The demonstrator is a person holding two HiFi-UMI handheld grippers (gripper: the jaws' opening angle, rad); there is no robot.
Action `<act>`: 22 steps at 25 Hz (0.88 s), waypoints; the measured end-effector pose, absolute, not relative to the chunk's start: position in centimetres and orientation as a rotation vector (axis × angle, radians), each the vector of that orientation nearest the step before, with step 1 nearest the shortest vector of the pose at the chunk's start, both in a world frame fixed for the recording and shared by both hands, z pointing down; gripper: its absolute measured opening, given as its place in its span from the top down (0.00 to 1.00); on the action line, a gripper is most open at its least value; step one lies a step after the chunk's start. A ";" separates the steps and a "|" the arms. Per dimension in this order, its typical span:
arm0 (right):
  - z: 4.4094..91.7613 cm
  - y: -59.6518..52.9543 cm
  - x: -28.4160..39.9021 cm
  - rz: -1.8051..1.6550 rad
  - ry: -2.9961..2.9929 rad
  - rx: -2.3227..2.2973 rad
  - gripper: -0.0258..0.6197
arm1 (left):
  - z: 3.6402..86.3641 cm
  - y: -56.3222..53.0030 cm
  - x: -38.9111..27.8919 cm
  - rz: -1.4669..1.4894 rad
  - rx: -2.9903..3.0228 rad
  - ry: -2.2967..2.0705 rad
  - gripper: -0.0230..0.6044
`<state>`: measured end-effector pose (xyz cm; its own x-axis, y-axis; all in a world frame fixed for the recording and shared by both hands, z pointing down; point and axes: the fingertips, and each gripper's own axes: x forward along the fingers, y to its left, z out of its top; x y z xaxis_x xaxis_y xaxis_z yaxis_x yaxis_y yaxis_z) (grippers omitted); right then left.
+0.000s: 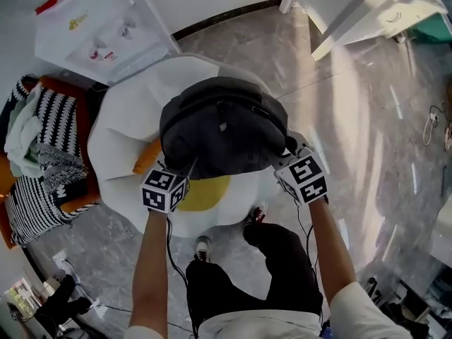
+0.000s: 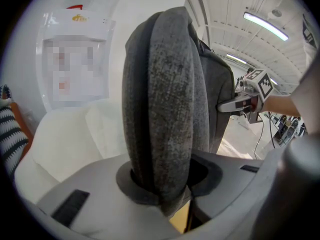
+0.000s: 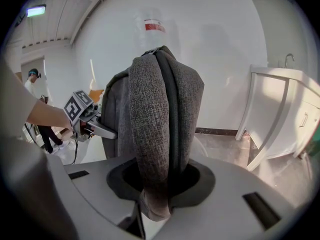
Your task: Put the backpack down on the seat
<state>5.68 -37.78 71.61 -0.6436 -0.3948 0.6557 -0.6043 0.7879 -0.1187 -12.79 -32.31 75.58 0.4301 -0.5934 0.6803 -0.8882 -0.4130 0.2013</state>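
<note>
A dark grey backpack (image 1: 223,127) hangs over the white, egg-shaped seat (image 1: 127,143) with its yellow yolk cushion (image 1: 205,193). My left gripper (image 1: 174,179) is shut on one padded grey shoulder strap (image 2: 165,114), which fills the gap between its jaws. My right gripper (image 1: 289,162) is shut on the other strap (image 3: 160,134) at the pack's right side. Each gripper view shows the opposite gripper (image 2: 242,103) (image 3: 97,126) clamped on the pack's far edge. The backpack's underside is hidden, so I cannot tell whether it touches the seat.
A chair piled with black-and-white striped clothes (image 1: 39,161) stands at the left. A white box with a red handle (image 1: 99,27) sits behind the seat. White table legs (image 1: 353,13) rise at the back right. Marble floor (image 1: 381,154) spreads to the right.
</note>
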 end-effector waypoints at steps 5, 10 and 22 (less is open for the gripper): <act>73.3 -38.2 5.9 0.421 -2.336 0.720 0.80 | 77.6 -32.7 -12.6 0.695 2.107 -1.258 0.77; 74.2 -38.8 5.5 0.369 -2.337 0.691 0.80 | 79.1 -32.9 -12.6 0.678 2.080 -1.259 0.76; 77.1 -41.9 5.8 0.338 -2.342 0.665 0.80 | 82.1 -35.7 -12.2 0.695 2.039 -1.275 0.75</act>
<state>5.78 -41.93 77.06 -0.6453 -0.3710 0.6678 -0.5449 0.8362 -0.0620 -12.25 -35.73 82.07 0.3932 -0.5827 0.7112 -0.9135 -0.3354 0.2302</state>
